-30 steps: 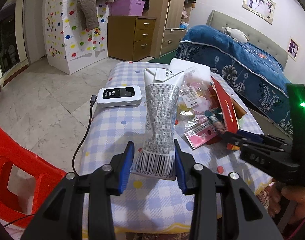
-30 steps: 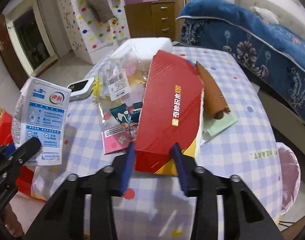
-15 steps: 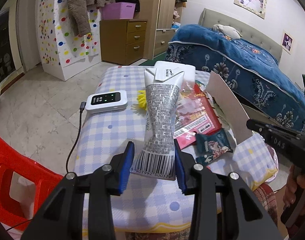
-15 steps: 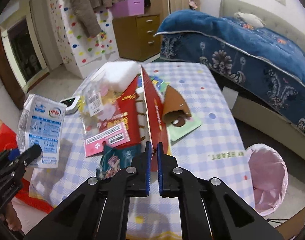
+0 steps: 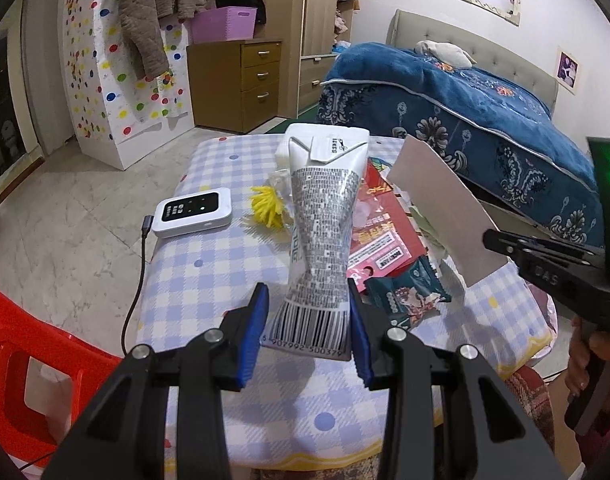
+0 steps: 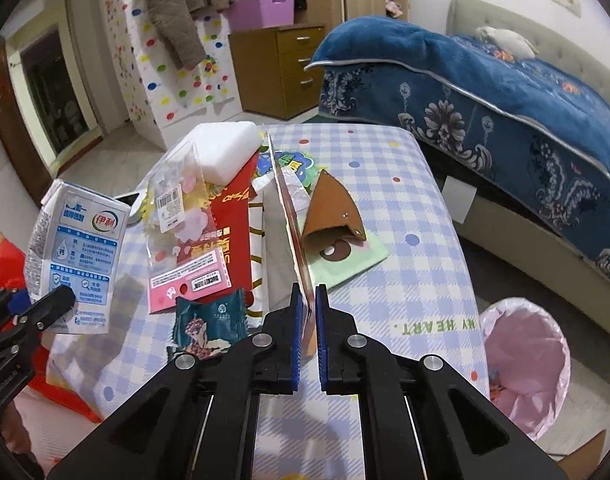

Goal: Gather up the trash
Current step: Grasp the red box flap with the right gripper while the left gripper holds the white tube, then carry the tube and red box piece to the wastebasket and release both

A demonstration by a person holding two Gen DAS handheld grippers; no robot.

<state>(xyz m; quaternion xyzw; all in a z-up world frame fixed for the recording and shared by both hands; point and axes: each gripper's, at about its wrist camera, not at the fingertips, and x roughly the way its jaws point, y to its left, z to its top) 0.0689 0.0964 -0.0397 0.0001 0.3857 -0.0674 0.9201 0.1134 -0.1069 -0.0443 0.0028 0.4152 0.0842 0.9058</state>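
Observation:
My left gripper (image 5: 308, 322) is shut on a crushed white milk carton (image 5: 323, 236), held upright above the table's near edge; the carton also shows in the right wrist view (image 6: 79, 256). My right gripper (image 6: 308, 330) is shut on the edge of a flattened red cardboard box (image 6: 291, 220), tilted up on edge over the table; its grey inner face shows in the left wrist view (image 5: 445, 208). More trash lies on the checked tablecloth (image 6: 405, 200): a green snack wrapper (image 6: 209, 326), a clear pink packet (image 6: 185, 236) and a white foam block (image 6: 225, 152).
A bin with a pink liner (image 6: 525, 360) stands on the floor right of the table. A white device with a cable (image 5: 193, 212) and a yellow item (image 5: 267, 210) lie on the table. A brown pouch (image 6: 333, 212) rests on a green card. A red stool (image 5: 21, 380) is at left, a blue bed (image 6: 485, 100) at right.
My right gripper closed on the red box and tipped it from flat to standing on edge, uncovering the green wrapper. The left gripper kept the carton and drew back a little.

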